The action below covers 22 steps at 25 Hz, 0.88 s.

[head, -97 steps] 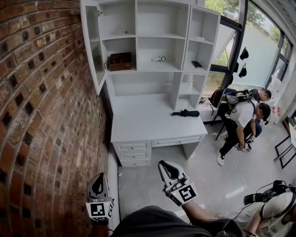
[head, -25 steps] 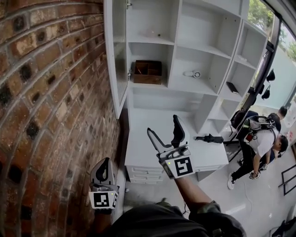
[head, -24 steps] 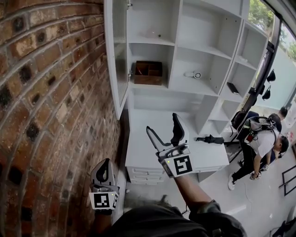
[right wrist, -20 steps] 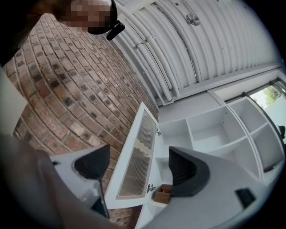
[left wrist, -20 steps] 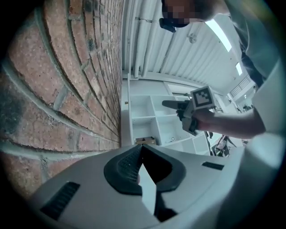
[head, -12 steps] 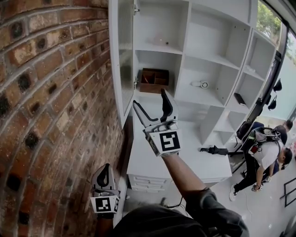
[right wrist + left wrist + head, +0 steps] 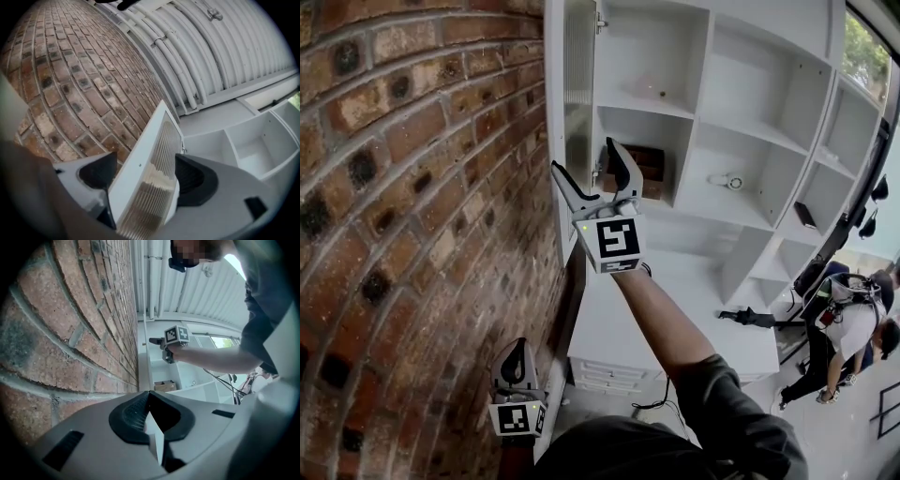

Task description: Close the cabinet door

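Note:
The white cabinet door (image 7: 569, 112) with ribbed glass stands swung open against the brick wall. My right gripper (image 7: 586, 167) is raised to the door's lower edge, open, with one jaw on each side of it. In the right gripper view the door (image 7: 154, 159) fills the gap between the two dark pads (image 7: 194, 176). My left gripper (image 7: 514, 361) hangs low beside the wall, shut and empty. In the left gripper view its jaws (image 7: 151, 420) meet, and the right gripper (image 7: 157, 341) shows far off at the door.
The brick wall (image 7: 412, 187) runs close along the left. A wooden box (image 7: 649, 169) sits on the shelf behind the door. Below lies the white desk (image 7: 675, 309) with a black object (image 7: 750, 319) on it. People (image 7: 853, 328) stand at the far right.
My right gripper has risen and moved left from over the desk to the door's lower edge, which now sits between its jaws. The left gripper has stayed low.

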Available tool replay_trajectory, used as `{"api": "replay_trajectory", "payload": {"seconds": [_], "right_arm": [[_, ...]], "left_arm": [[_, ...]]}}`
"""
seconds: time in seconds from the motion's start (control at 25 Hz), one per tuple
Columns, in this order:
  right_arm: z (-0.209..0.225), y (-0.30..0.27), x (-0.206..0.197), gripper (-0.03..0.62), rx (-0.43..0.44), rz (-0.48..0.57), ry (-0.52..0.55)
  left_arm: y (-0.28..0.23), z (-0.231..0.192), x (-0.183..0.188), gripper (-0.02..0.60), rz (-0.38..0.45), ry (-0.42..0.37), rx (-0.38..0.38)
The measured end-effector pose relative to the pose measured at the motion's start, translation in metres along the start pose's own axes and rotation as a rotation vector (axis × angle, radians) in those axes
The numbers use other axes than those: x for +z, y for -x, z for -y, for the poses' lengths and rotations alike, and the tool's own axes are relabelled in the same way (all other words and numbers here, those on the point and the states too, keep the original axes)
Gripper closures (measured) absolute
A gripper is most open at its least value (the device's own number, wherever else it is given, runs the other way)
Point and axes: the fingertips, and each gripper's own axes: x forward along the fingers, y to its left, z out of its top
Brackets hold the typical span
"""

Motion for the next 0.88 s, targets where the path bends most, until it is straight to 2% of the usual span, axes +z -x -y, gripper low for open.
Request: {"api": "replay_trajectory", "payload": {"seconds": [0.36,0.68,0.88], "right_arm": [[-0.012,-0.046,-0.005,0.240,0.003,-0.008,0.046],[-0.030,-0.056,-0.003,0.395,-0.010,-0.022,0.133],[-0.030,-0.056,-0.003,0.422,-0.037,-0.055,0.164]], "left_arm": [[0.006,-0.005,-0.009,0.580,-0.031,0.001,0.013],[0.002,-0.003,-0.013,0.580,-0.035,0.005,0.010],[-0.001,-0.002,-0.017,0.580,-0.041,0.016,0.004]]}}
